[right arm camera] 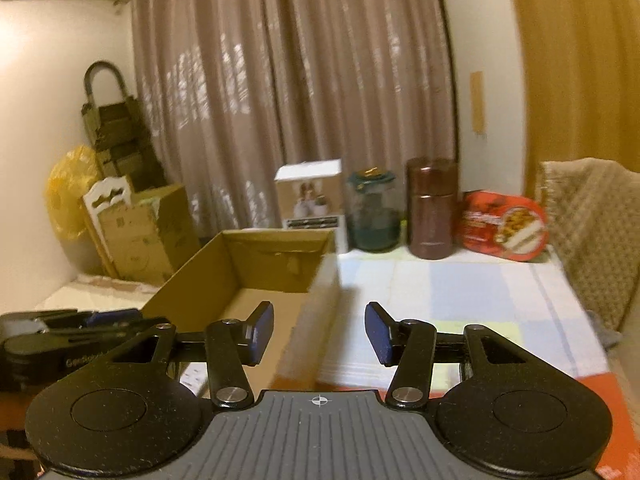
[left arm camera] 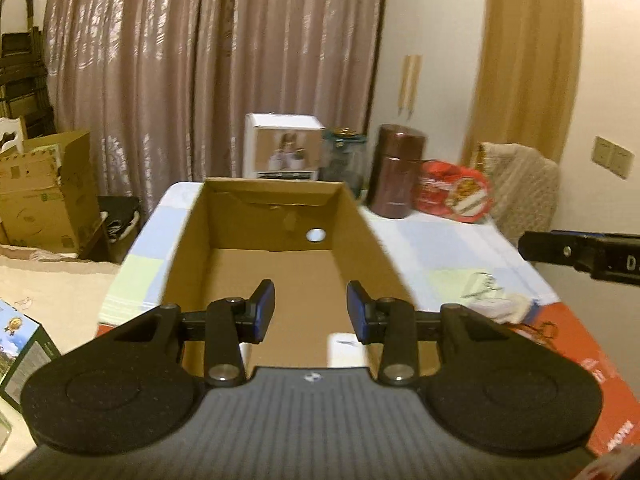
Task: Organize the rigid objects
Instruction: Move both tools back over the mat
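Note:
An open cardboard box lies lengthwise on the checked tablecloth; its floor is bare except for a small white patch at the near end. My left gripper hovers over the box's near end, pads apart with nothing between them. My right gripper hangs over the box's right wall, open and empty. At the table's far edge stand a white picture box, a teal-lidded glass jar, a brown canister and a red tin.
A chair draped with a knitted throw stands at the far right. Cardboard cartons pile up on the left before the curtain. A green printed box sits at the near left. A red surface lies at the near right.

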Motion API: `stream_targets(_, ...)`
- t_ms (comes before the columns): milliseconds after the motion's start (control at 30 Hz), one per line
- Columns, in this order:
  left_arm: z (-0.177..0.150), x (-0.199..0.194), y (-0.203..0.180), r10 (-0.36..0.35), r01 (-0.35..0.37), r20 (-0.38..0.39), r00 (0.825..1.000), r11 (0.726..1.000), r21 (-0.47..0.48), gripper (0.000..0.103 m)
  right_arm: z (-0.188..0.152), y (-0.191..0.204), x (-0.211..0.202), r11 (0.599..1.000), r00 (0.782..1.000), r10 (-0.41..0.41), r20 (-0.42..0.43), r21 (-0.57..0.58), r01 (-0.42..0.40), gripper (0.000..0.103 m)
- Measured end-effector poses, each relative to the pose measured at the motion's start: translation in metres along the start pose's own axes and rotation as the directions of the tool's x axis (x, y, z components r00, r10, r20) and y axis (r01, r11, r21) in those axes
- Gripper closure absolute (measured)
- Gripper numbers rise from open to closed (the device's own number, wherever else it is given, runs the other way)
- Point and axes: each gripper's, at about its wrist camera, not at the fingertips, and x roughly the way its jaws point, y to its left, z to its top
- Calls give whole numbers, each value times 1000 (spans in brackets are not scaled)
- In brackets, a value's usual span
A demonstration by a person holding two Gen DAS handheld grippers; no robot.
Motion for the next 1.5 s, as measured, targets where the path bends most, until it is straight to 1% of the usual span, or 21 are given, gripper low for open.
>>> stream_targets(167, -20, -31, -41, -44, 44, 15, 999, 999, 6, 69, -17, -21, -52, 998, 997, -63, 34, 32, 62, 53)
stream_targets(300, -44, -51, -72, -88, 88, -3, 996, 996, 2, 69, -43, -42, -95, 988, 989, -142, 50, 64, 139, 49)
stream_targets(467, -73, -65, -102, -125, 125, -46, 991, 992, 0, 68, -86, -59, -133, 973, 977, -215, 9, 91, 213, 47)
stream_targets(600, -89, -69, -121, -146, 149, -86, 986, 988, 30, 67, -116, -68, -153, 960, 967, -253, -34, 111, 255, 46)
stream_targets(733, -96, -71, -136, -167, 174, -89, 982, 982, 79, 62, -131, -78, -165, 946, 958, -278, -69, 151, 285, 46)
stream_targets(900, -102, -62, -140, -172, 181, -111, 979, 980, 82, 61, -134, -84, -168, 943, 957, -282, -74, 161, 291, 45)
stream_targets(1000, -106, -53, -141, -174, 185, -129, 976, 979, 80, 60, -136, -87, -163, 942, 956, -282, -79, 167, 291, 45)
stream_targets(1067, -109, -48, -141, -170, 183, -135, 976, 979, 93, 55, -138, -91, -154, 941, 955, -281, -92, 168, 293, 44)
stream_targets(1100, -111, -45, -141, -167, 181, -140, 976, 979, 95, 55, -139, -94, -149, 940, 954, -282, -104, 170, 297, 44)
stream_targets(1133, -111, -41, -141, -166, 180, -146, 975, 979, 92, 54, -140, -96, -143, 939, 953, -281, -112, 172, 298, 43)
stream_targets(1200, -114, -33, -140, -165, 180, -155, 974, 979, 92, 48, -142, -101, -132, 941, 953, -279, -117, 163, 296, 39)
stream_targets(1233, -114, -28, -141, -161, 177, -157, 974, 979, 100, 42, -143, -104, -126, 942, 951, -285, -120, 148, 301, 37)
stream_targets(1267, -115, -23, -141, -155, 173, -156, 975, 979, 109, 39, -144, -106, -118, 943, 948, -293, -124, 130, 308, 37)
stream_targets(1333, -116, -14, -143, -150, 170, -157, 976, 978, 121, 35, -144, -111, -105, 944, 945, -300, -129, 101, 314, 36)
stream_targets(1367, -116, -7, -144, -148, 168, -157, 976, 978, 122, 31, -145, -114, -99, 947, 946, -300, -125, 84, 312, 36)
stream_targets(1500, -116, 17, -151, -148, 171, -165, 975, 976, 136, 26, -151, -123, -75, 949, 943, -313, -116, -14, 314, 36)
